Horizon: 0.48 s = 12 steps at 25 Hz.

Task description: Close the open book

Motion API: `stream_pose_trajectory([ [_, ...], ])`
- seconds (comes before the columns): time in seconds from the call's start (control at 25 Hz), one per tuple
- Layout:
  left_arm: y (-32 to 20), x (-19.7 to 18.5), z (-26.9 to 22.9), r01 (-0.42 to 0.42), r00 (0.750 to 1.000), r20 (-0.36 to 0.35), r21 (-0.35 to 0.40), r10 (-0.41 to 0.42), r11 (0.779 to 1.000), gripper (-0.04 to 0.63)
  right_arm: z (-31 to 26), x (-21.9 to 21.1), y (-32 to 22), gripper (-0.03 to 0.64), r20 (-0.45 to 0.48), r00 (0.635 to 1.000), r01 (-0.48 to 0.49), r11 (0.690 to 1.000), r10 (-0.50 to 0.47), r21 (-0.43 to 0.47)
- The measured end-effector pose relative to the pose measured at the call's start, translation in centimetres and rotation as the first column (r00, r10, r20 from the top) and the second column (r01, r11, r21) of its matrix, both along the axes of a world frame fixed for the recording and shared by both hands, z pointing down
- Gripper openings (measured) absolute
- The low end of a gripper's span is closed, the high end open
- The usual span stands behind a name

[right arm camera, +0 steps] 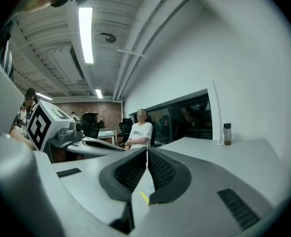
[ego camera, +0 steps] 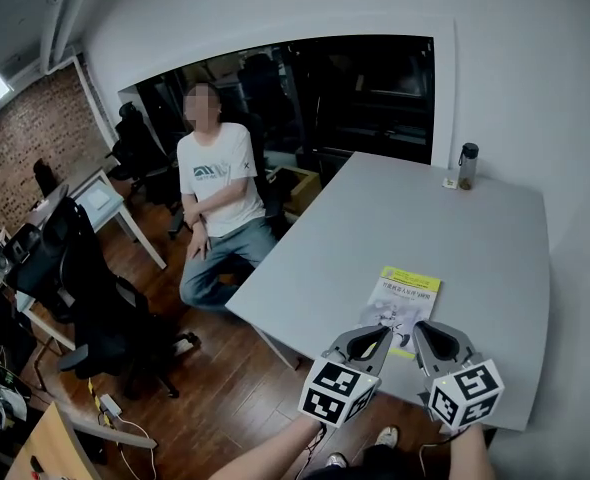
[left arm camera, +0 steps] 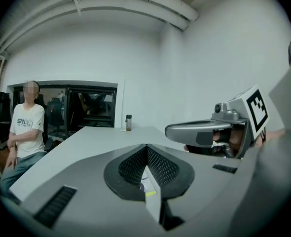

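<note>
The book (ego camera: 407,296) lies flat near my edge of the table (ego camera: 475,218) and looks shut already. My left gripper (ego camera: 380,336) and right gripper (ego camera: 425,336) hover over its near end, both clenched, holding nothing. I should lift straight off and not bump it.

1. One table (ego camera: 375,228)
2. One book (ego camera: 403,303), by the table's near edge
3. One bottle (ego camera: 468,165), by its far edge
4. Two grippers (left gripper (ego camera: 383,333), right gripper (ego camera: 422,328)), over the near edge
5. One seated person (ego camera: 218,193), off the left edge
</note>
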<state>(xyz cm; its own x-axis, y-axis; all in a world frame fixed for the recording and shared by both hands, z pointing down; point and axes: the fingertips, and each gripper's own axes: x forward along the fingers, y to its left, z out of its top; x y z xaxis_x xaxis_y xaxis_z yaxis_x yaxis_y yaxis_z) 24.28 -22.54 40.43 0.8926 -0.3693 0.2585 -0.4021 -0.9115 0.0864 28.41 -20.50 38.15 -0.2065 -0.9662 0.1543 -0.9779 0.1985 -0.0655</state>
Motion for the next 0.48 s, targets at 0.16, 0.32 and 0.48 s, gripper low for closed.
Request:
stream_pose_trajectory([
  [0.16, 0.9, -1.1, -0.7, -0.009, 1.0, -0.015, 0.012, 0.009, 1.0, 0.005, -0.2, -1.1, 1.0, 0.015, -0.005, 1.0, -0.015, 1.0, 0.015, 0.002],
  [0.32, 1.6, -2.0, -1.3, -0.014, 0.999, -0.031, 0.027, 0.015, 1.0, 0.005, -0.4, -2.0, 1.7, 0.015, -0.005, 1.0, -0.028, 1.0, 0.028, 0.008],
  [0.48, 2.0, -2.4, -1.7, -0.02, 0.999, -0.036, 0.031, 0.021, 0.999, 0.005, -0.7, -2.3, 2.2, 0.006, -0.003, 0.999, -0.036, 0.999, 0.036, 0.007],
])
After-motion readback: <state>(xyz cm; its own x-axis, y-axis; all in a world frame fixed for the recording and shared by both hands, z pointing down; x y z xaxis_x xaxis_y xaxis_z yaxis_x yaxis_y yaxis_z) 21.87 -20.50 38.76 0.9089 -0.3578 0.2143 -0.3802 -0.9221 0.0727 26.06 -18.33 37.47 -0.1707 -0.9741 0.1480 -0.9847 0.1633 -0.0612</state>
